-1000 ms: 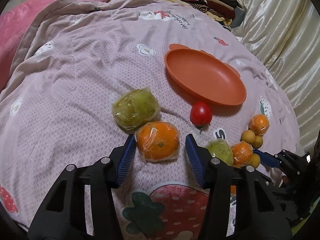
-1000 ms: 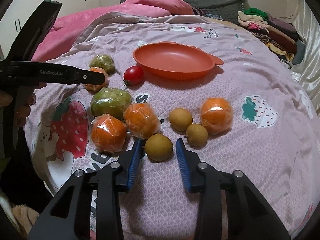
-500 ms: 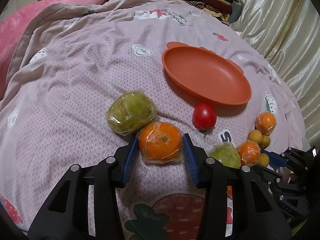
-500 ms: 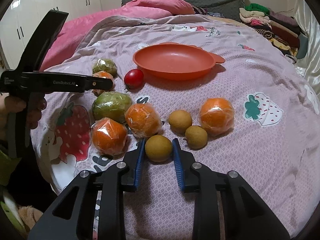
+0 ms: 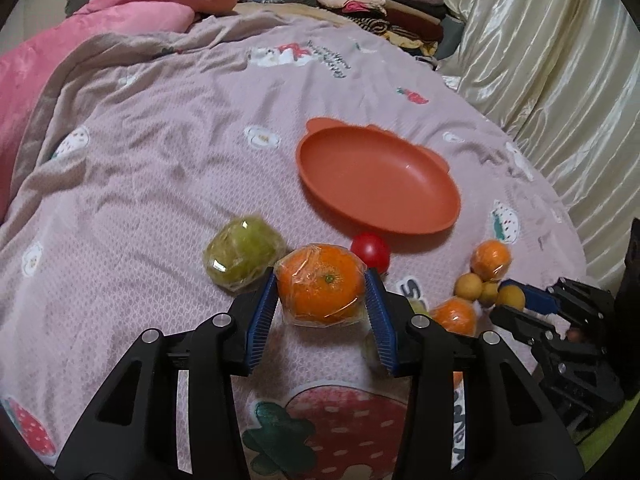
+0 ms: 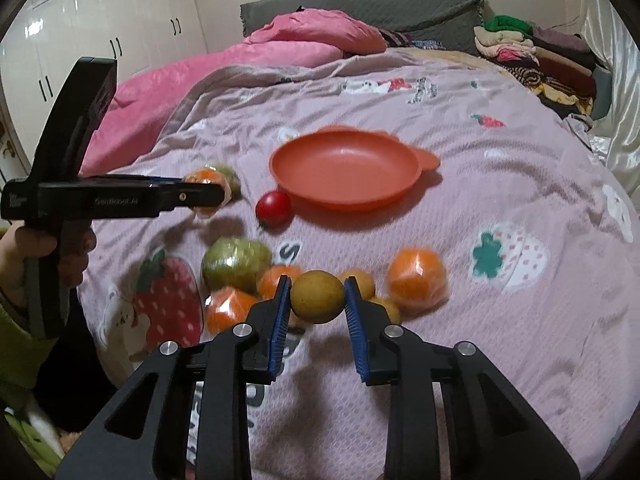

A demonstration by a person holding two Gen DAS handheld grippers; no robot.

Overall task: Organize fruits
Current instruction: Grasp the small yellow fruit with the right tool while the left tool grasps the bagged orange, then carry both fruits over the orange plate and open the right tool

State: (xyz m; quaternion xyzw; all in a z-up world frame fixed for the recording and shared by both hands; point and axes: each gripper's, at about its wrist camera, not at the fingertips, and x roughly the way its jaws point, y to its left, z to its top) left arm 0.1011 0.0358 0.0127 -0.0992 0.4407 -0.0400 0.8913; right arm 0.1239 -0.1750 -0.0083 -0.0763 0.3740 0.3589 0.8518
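Progress is sitting at the very beginning, judging by the orange plate (image 5: 378,184), which is lying bare on the bedspread (image 5: 160,184) with no fruit in it yet. The left claw (image 5: 320,308) is gripping a plastic-wrapped orange (image 5: 320,290), both blue pads pressing its sides, and it appears to be lifting clear of the bedspread. The right claw (image 6: 317,308) is closing tight on a small yellow-brown fruit (image 6: 317,297), which is filling the narrow gap between its pads. In the left wrist view the plate is lying at about 1 o'clock from the held orange, with a red tomato (image 5: 371,249) sitting between them just beside the plate's near rim, and a wrapped green fruit (image 5: 242,253) resting at 10 o'clock, close to the left pad. In the right wrist view the plate (image 6: 344,168) is lying at 12 o'clock, well apart from the held fruit.

Nearly everything is waiting: around the right claw a second wrapped green fruit (image 6: 236,263) is sitting at 10 o'clock, two wrapped oranges are crowding at 9 o'clock, a third wrapped orange (image 6: 416,282) is resting at 3 o'clock, and two more small yellow-brown fruits are peeking out behind the right pad. Two pieces are being carried, likely toward the plate; about eight others are remaining on the bedspread
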